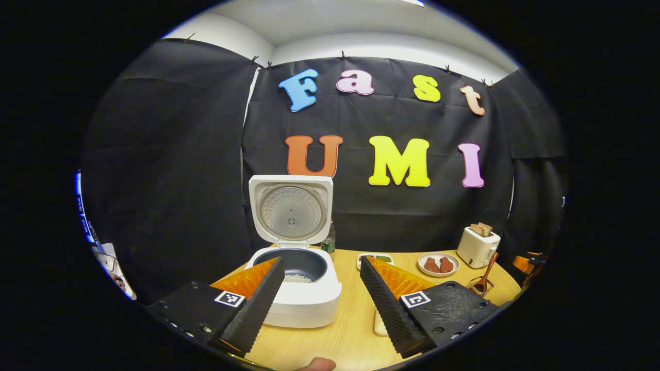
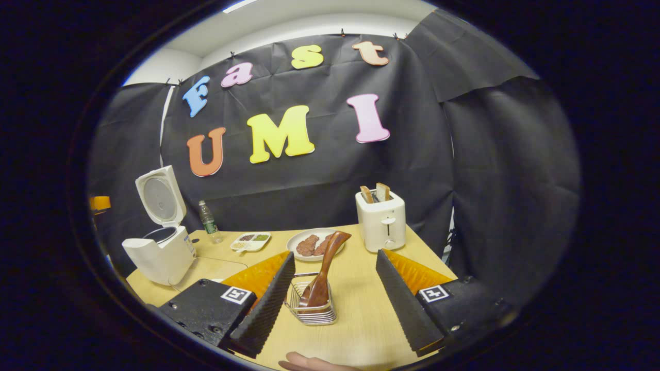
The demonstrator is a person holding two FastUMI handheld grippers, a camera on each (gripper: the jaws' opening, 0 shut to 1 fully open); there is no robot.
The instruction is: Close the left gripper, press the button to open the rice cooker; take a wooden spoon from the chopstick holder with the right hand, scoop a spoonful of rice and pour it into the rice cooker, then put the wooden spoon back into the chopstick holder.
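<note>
Black cloth walls off the booth behind a pale wooden table (image 2: 361, 309), and what matters most on it now is the wooden spoon (image 2: 322, 273). It stands in the wire chopstick holder (image 2: 314, 309), bowl end down, its handle leaning up and away toward the far right. In the right gripper view the holder sits just ahead of the right gripper (image 2: 335, 304), between its fingers, which are spread wide and touch nothing. The spoon's long axis runs nearly along the gripper's line of sight, tilted a little right.

From there outward: a plate of browned food (image 2: 309, 242) lies just beyond the holder, a white toaster (image 2: 382, 221) with bread stands at the far right, and a small divided dish (image 2: 251, 240) and a bottle (image 2: 209, 219) sit farther left. At the far left the rice cooker (image 1: 296, 288) stands with its lid (image 1: 291, 208) up; some rice lies in its pot.

The left gripper (image 1: 319, 293) hovers near the cooker, fingers apart, empty. By my reckoning the right hand is much the nearer to the spoon; whether rice was already poured and the spoon returned, I cannot tell.
</note>
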